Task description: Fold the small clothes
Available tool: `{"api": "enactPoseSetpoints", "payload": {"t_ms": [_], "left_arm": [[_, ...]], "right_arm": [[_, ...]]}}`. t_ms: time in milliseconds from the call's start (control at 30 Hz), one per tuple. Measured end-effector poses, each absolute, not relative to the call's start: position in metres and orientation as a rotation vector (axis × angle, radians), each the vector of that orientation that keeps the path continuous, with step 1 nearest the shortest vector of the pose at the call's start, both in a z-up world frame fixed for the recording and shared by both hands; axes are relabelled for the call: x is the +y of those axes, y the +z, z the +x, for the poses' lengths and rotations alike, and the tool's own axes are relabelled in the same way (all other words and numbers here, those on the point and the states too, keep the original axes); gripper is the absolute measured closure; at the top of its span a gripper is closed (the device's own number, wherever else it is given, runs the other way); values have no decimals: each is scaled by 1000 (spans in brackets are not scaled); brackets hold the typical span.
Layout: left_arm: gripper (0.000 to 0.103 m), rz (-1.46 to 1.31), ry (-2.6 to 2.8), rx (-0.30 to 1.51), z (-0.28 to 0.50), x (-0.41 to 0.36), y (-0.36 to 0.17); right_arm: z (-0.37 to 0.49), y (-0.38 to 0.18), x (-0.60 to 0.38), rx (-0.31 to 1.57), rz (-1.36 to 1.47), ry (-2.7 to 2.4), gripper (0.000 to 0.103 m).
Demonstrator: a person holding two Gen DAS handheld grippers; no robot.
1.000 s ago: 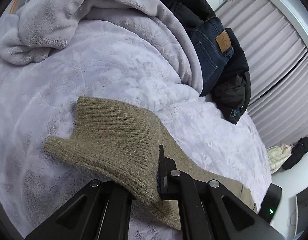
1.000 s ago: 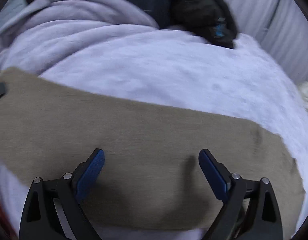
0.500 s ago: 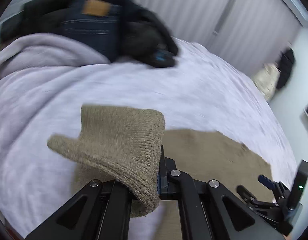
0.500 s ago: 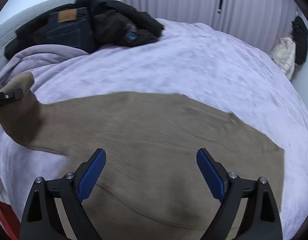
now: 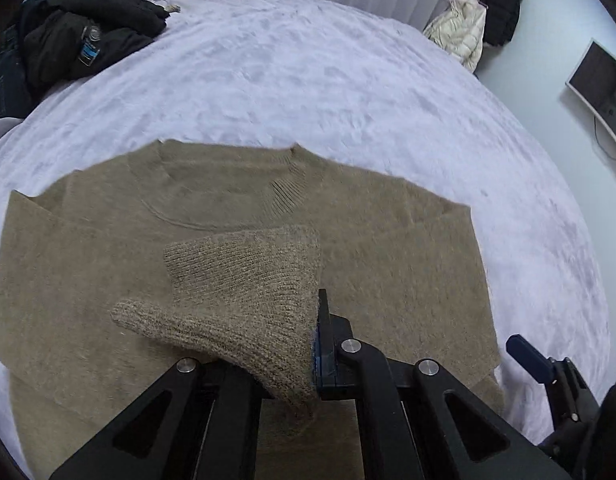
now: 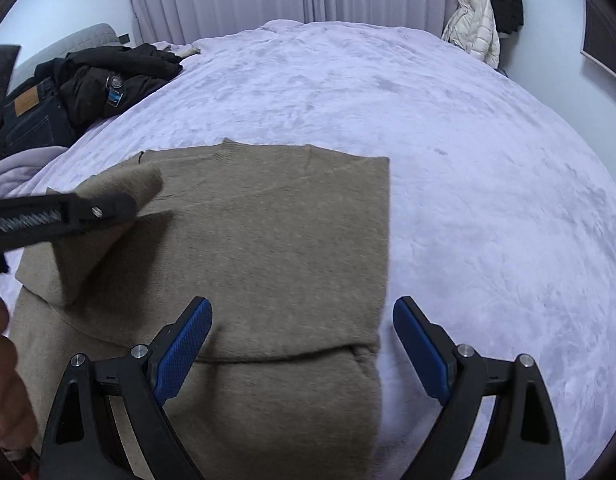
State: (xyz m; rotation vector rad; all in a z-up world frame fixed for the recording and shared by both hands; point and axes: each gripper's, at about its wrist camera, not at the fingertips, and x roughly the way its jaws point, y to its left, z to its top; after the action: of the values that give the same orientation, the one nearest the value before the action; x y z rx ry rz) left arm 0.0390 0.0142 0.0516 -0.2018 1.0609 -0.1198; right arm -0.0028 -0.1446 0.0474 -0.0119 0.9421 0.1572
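A tan knit sweater [image 5: 388,248] lies flat on the lavender bed cover [image 5: 348,80], neckline to the far side. My left gripper [image 5: 314,344] is shut on the sweater's ribbed sleeve cuff [image 5: 243,292] and holds it above the sweater's body. In the right wrist view the sweater [image 6: 275,240] lies below, and the left gripper [image 6: 107,206] with the lifted sleeve [image 6: 119,184] is at the left. My right gripper [image 6: 301,344] is open and empty, hovering over the sweater's right lower part, where a fold line crosses.
A pile of black jackets and dark jeans [image 6: 87,84] lies at the bed's far left. A cream jacket and a black one [image 6: 484,20] hang at the far right by the curtains. A monitor [image 5: 600,84] stands right of the bed.
My left gripper has swung the sleeve cuff from the left side over onto the sweater's body. The right gripper has pulled back and risen, staying open.
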Motion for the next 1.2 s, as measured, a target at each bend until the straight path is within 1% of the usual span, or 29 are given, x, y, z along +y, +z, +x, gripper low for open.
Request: {"api": "enactPoseSetpoints", "payload": {"t_ms": [100, 133, 167, 200, 233, 267, 333, 433, 567, 667, 733, 867, 1000, 1067, 1100, 1133, 1167, 1200], "left_arm": [[99, -149, -102, 1069, 41, -4, 39], [97, -135, -98, 1072, 41, -7, 38], [89, -120, -100, 1084, 41, -8, 36], [56, -128, -137, 1100, 42, -9, 36], [17, -147, -184, 1114, 42, -7, 37], [7, -166, -199, 1105, 42, -4, 41], [6, -167, -191, 1039, 36, 3, 55], [6, -183, -271, 1041, 30, 13, 73], [6, -283, -369, 960, 6, 52, 104], [6, -315, -325, 896, -9, 90, 115], [6, -323, -232, 885, -10, 118, 111], [6, -393, -80, 909, -10, 174, 87], [6, -431, -3, 966, -1, 199, 58], [6, -434, 22, 1018, 5, 204, 40], [6, -426, 34, 1037, 7, 206, 35], [6, -418, 45, 1046, 7, 207, 32], [6, -420, 43, 1038, 4, 209, 35], [6, -426, 28, 1017, 1, 210, 39]], "right_arm": [[-7, 43, -157, 939, 20, 175, 10], [-8, 41, -160, 936, 25, 185, 10], [-10, 40, -161, 933, 32, 197, 10], [-10, 38, -163, 933, 38, 207, 10], [-9, 36, -163, 935, 43, 213, 10], [-9, 34, -165, 935, 50, 217, 10], [-10, 33, -167, 931, 65, 225, 10], [-12, 33, -168, 925, 78, 227, 10], [-18, 41, -161, 901, 75, 270, 10], [-22, 50, -145, 876, 59, 326, 9], [-21, 54, -126, 872, 42, 366, 9], [-25, 61, -88, 851, -10, 403, 9], [-10, 65, -51, 854, -52, 406, 9], [8, 54, -25, 888, -118, 403, 9], [18, 45, -13, 916, -167, 386, 18], [25, 37, -8, 937, -201, 369, 35], [31, 30, -8, 970, -221, 340, 86], [36, 28, -19, 988, -188, 301, 92]]}}
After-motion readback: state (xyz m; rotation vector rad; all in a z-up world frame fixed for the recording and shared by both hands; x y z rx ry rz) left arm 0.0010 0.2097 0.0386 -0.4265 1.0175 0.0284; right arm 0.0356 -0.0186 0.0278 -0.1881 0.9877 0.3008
